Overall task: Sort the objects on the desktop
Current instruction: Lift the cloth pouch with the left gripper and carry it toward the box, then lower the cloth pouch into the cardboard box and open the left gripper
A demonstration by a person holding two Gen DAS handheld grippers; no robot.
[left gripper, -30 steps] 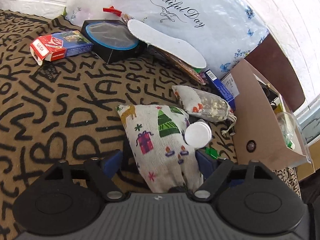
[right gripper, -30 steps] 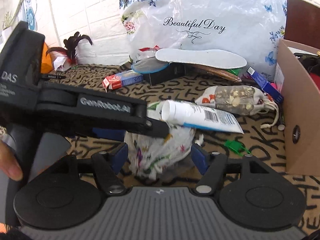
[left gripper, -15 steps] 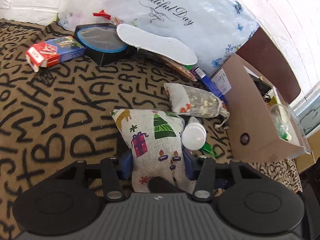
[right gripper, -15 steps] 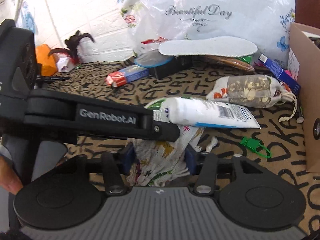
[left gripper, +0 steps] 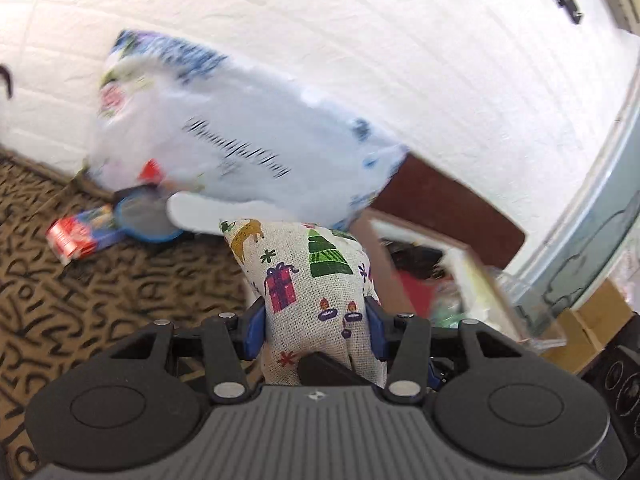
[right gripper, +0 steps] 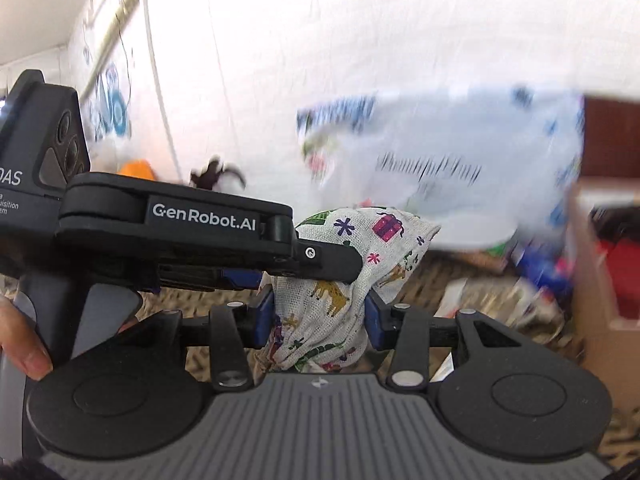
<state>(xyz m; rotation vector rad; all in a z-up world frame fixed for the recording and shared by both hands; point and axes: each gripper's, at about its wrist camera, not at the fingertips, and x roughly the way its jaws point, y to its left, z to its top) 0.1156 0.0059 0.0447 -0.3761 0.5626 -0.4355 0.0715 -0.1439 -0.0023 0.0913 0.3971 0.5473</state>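
Both tongs clamp one Christmas-print cloth pouch (left gripper: 312, 280), left tongs (left gripper: 316, 330) and right tongs (right gripper: 318, 318) squeezing its lower part, holding it above the patterned worktop (left gripper: 80, 288), likely bound for the cardboard box (right gripper: 600, 320).

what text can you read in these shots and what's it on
"GenRobot.AI": white print on the left gripper arm, seen in the right wrist view.
"DAS", cut off at the frame edge: on the black housing of that same gripper; the small lines under it are too small to read.
Black script on the white plastic bag: too blurred to read in either view.
Red and blue box: print blurred, unreadable.
Christmas pouch: pictures only, no words.
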